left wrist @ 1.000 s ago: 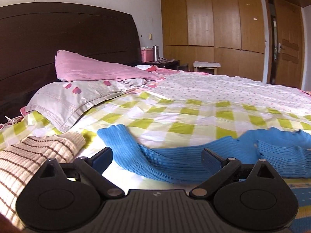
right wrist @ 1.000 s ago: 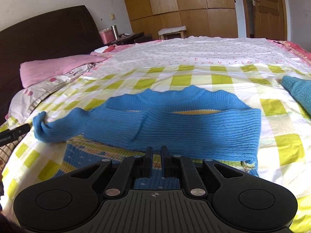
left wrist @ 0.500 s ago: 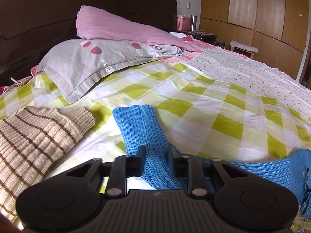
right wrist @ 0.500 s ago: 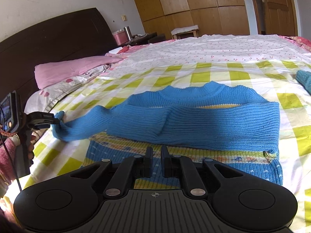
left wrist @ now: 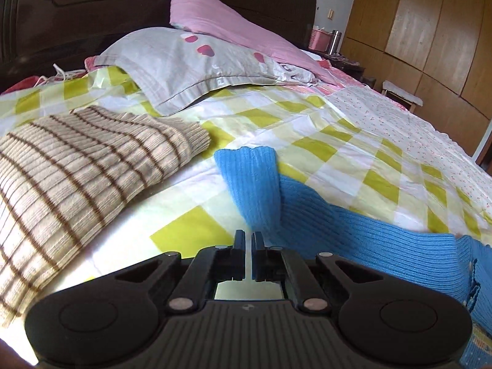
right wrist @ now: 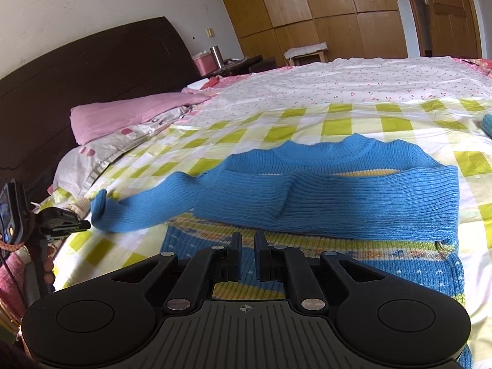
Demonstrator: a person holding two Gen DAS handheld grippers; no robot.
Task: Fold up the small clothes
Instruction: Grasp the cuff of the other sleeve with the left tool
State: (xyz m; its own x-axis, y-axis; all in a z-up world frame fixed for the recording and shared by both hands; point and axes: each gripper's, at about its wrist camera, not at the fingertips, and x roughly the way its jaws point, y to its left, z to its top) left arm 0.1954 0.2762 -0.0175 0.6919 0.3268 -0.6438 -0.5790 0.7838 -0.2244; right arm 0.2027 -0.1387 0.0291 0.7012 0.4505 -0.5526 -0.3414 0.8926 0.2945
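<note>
A small blue knit sweater [right wrist: 332,196] lies flat on the yellow-checked bedsheet [right wrist: 335,126], one sleeve folded across its chest, the other sleeve [right wrist: 144,206] stretched out to the left. My left gripper [left wrist: 248,236] is shut on that sleeve's cuff end [left wrist: 252,181], which rises from between the jaws. It shows small in the right wrist view [right wrist: 83,224] at the cuff. My right gripper [right wrist: 247,240] is shut and empty, just above the sweater's patterned lower part [right wrist: 353,261].
A folded beige striped sweater [left wrist: 70,178] lies left of the sleeve. Grey and pink pillows [left wrist: 200,64] lean on the dark headboard [left wrist: 92,6]. Another blue garment's edge [right wrist: 487,124] sits at the far right. Wooden wardrobes [right wrist: 338,9] stand behind.
My left gripper has closed from wide open onto the blue sleeve cuff and lifted it slightly. The right gripper has stayed shut and drawn back a little from the sweater.
</note>
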